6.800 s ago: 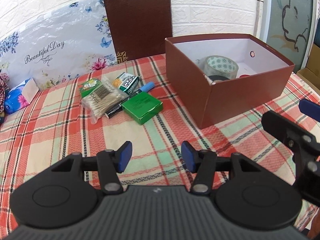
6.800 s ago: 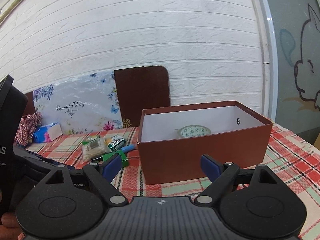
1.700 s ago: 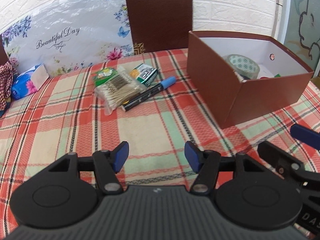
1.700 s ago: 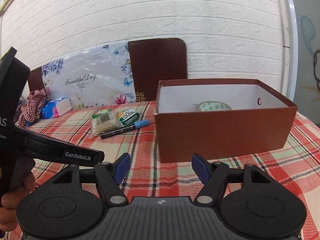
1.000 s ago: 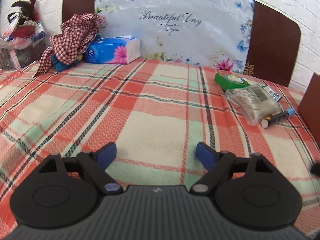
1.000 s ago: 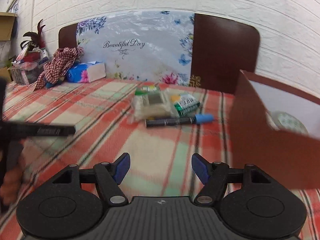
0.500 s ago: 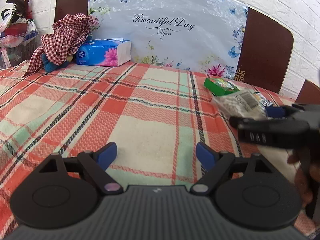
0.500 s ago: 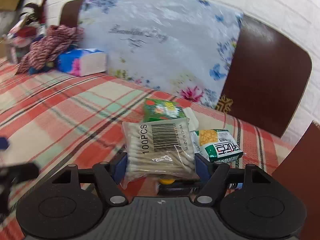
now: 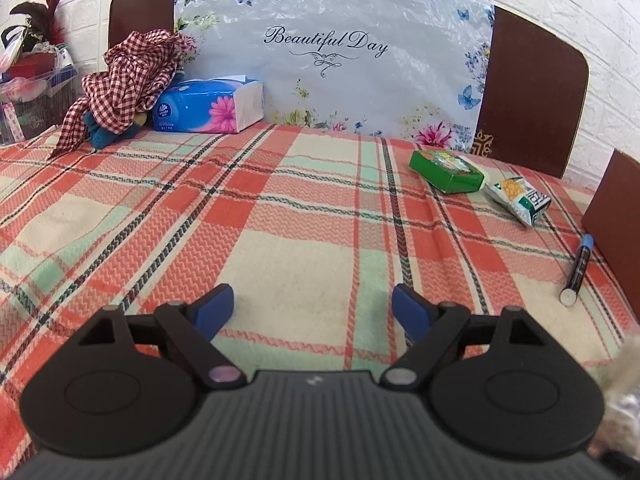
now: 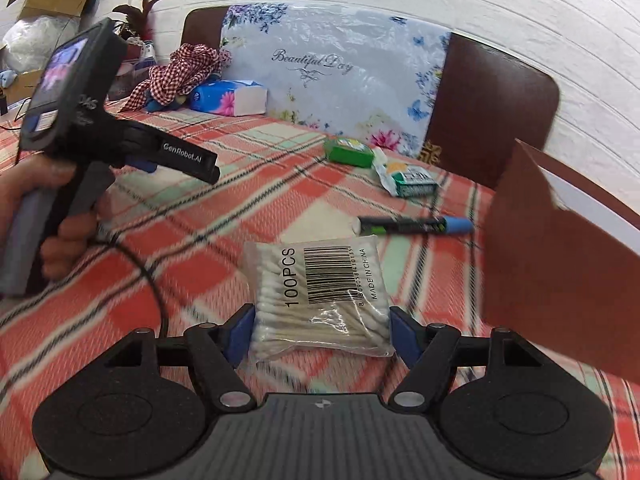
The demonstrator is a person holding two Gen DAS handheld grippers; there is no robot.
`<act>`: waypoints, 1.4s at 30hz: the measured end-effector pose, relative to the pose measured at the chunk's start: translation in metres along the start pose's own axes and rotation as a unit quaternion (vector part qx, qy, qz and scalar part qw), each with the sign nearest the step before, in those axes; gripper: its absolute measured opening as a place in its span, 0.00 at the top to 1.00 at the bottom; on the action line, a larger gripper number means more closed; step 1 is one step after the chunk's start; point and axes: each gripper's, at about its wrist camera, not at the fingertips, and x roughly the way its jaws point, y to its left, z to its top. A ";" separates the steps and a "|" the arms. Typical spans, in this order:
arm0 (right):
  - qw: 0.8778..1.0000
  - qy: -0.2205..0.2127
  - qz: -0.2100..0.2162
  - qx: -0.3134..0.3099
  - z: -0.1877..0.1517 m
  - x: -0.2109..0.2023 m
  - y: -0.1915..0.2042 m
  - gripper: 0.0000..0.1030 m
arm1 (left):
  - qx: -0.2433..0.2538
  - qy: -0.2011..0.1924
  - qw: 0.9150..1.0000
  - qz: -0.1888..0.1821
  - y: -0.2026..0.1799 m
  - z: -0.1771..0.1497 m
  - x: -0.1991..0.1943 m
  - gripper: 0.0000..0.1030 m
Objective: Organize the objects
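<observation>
Right gripper: my fingers clamp the bag of cotton swabs by its near end, one pad on each side. The bag appears lifted off the tablecloth, its far end sticking out past the pads. Left gripper: fingers wide apart, nothing between them, hovering over bare cloth near the front edge.

Destination, as I judge it: the brown box at the right edge of the table, its near corner just beside my right finger.

Risks:
- The bag is slick, soft plastic and gripped only at one end; it could sag or slide out if I swing quickly.
- The box wall stands high and close; the bag's free end may catch the rim unless I go higher first.
- The right view is blurred with motion, so I cannot tell how firm the hold is.

Around: marker lying beside the box wall, green box and snack packet toward the back right corner. Tissue pack and checked cloth at the back left. None of these stands between me and the box.
</observation>
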 end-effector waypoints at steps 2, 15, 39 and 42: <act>1.000 0.002 -0.006 0.010 -0.006 -0.007 -0.003 0.32 | 0.014 0.003 1.000 0.009 -0.005 0.000 0.000 0.15; 0.999 0.001 -0.014 0.036 -0.017 -0.018 -0.012 0.26 | 0.058 0.001 0.997 0.052 -0.020 -0.004 -0.006 0.14; 0.989 -0.009 -0.105 0.101 -0.032 -0.043 -0.053 0.21 | 0.065 0.041 0.996 0.035 -0.039 0.004 -0.018 0.16; 0.985 -0.008 -0.098 0.142 -0.039 -0.047 -0.071 0.22 | 0.013 0.063 0.996 -0.056 -0.052 0.007 -0.034 0.18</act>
